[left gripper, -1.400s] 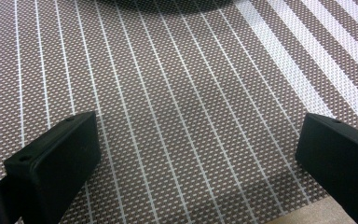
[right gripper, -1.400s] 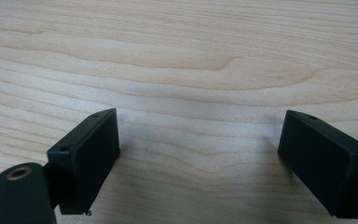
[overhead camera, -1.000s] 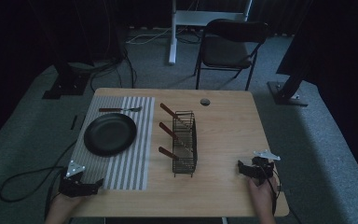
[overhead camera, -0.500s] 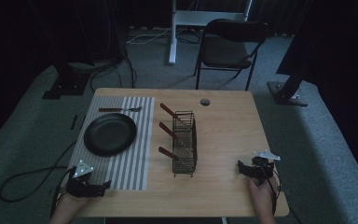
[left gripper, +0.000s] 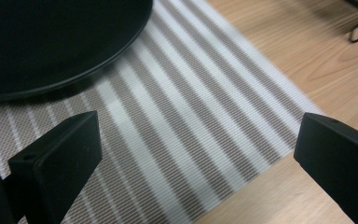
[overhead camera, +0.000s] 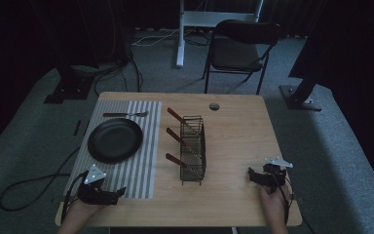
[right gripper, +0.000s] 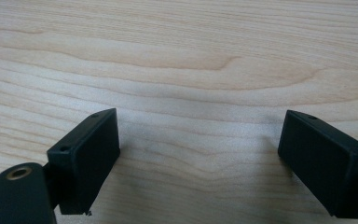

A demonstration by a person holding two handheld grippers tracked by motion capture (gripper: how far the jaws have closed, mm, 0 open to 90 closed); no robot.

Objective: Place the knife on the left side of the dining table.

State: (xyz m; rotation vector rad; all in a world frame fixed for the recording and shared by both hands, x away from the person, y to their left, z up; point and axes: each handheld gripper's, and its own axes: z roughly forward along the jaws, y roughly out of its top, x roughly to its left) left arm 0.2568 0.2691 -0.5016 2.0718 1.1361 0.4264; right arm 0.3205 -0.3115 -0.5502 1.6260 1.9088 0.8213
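Observation:
A black plate [overhead camera: 115,140] lies on a grey striped placemat [overhead camera: 141,165] on the left half of the wooden table [overhead camera: 238,141]. A wire rack [overhead camera: 193,151] stands mid-table with three red-handled utensils [overhead camera: 175,136] sticking out to its left. A fork [overhead camera: 125,114] lies behind the plate. My left gripper [overhead camera: 119,192] is open near the front left edge, over the placemat [left gripper: 177,130], with the plate [left gripper: 51,42] just ahead. My right gripper [overhead camera: 252,174] is open low over bare wood [right gripper: 200,93] at the front right. Both hold nothing.
A round grommet hole [overhead camera: 214,106] sits near the table's far edge. A black chair [overhead camera: 238,48] and a white stand [overhead camera: 180,34] stand on the carpet behind the table. Cables [overhead camera: 29,183] trail on the floor at the left.
My left gripper has slid right along the front edge onto the placemat's front corner. The right gripper has stayed where it was.

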